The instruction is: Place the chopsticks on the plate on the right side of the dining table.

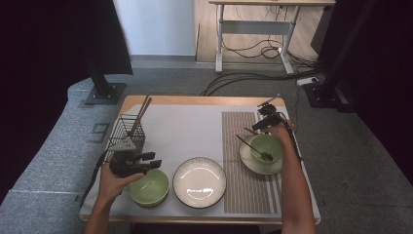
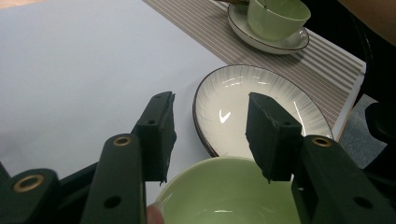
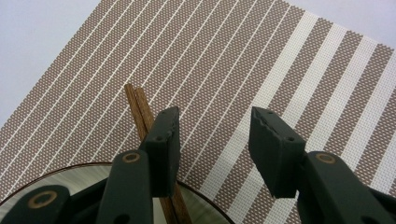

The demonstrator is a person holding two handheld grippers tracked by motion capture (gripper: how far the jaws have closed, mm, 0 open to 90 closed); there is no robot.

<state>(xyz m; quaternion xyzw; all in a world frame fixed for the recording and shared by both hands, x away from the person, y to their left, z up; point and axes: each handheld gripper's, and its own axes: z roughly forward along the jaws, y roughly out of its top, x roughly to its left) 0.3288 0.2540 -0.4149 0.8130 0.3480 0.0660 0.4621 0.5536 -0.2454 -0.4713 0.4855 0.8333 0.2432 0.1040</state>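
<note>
Left gripper [image 1: 155,162] hovers just above the near-left pale green ceramic bowl [image 1: 149,187], jaws parted wide with nothing between them; in the left gripper view the bowl's rim [image 2: 224,191] lies directly below the jaws, just beside the white ribbed plate with a dark rim [image 2: 243,109]. Right gripper [image 1: 259,124] is held over the brown-and-white striped woven placemat [image 3: 261,56] at the far right, jaws apart and empty. A pair of brown wooden chopsticks [image 3: 140,109] lies just left of its left jaw, running from the mat onto the rim of the white saucer [image 3: 70,179] that carries a second green bowl with a dark spoon [image 1: 253,146].
</note>
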